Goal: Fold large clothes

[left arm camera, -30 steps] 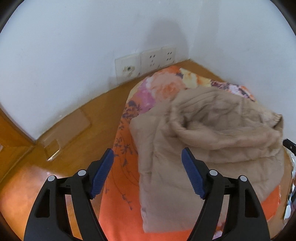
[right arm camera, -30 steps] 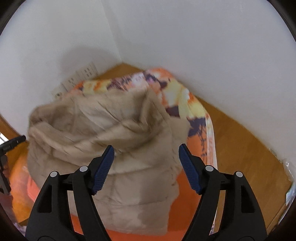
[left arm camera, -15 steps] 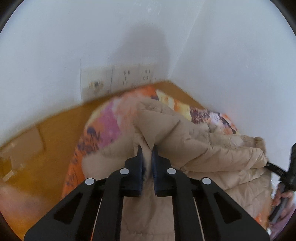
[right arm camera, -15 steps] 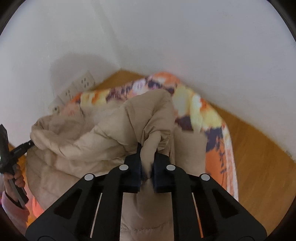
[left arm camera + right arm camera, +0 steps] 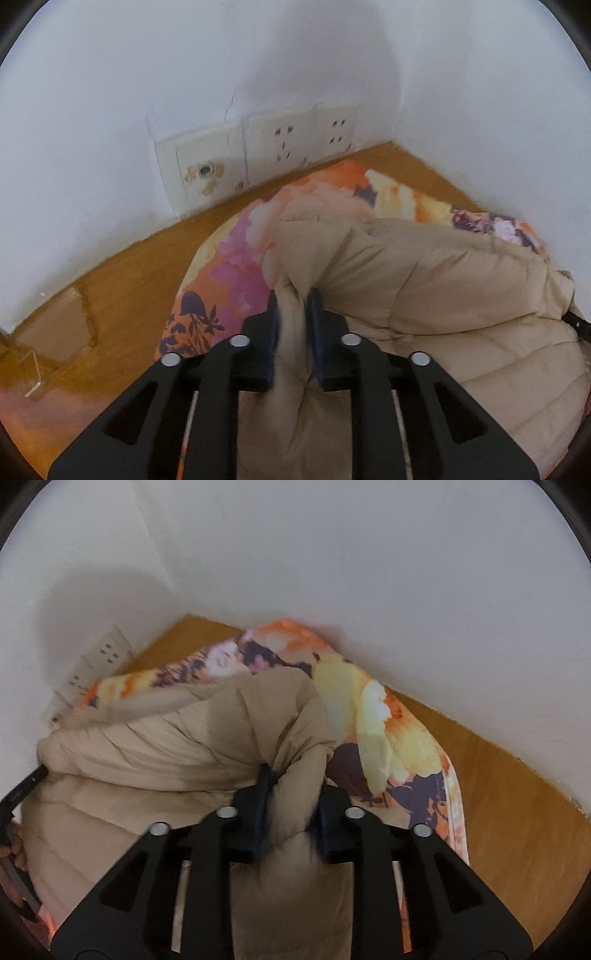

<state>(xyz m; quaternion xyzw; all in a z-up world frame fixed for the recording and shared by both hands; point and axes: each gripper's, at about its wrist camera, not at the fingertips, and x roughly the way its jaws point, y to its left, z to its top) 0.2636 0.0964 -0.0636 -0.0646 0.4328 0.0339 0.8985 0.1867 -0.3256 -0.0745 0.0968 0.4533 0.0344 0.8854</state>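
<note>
A beige quilted padded jacket (image 5: 424,288) lies bunched on an orange floral cloth (image 5: 236,273) spread over a wooden surface. My left gripper (image 5: 293,299) is shut on a fold of the jacket at its left end. My right gripper (image 5: 291,779) is shut on a thick fold of the jacket (image 5: 155,760) at its right end. Both hold the fabric lifted, and the jacket hangs in a hump between them. The other gripper's black tip shows at the edge of each view (image 5: 578,325) (image 5: 26,786).
The wooden surface (image 5: 122,280) sits in a corner of white walls. Wall sockets (image 5: 284,144) are just behind the cloth. A clear plastic piece (image 5: 48,339) lies at the left. The floral cloth (image 5: 376,716) reaches close to the right wall.
One second ago both grippers were open above the jacket. They have shut on its folds and lifted them, moving toward the wall corner.
</note>
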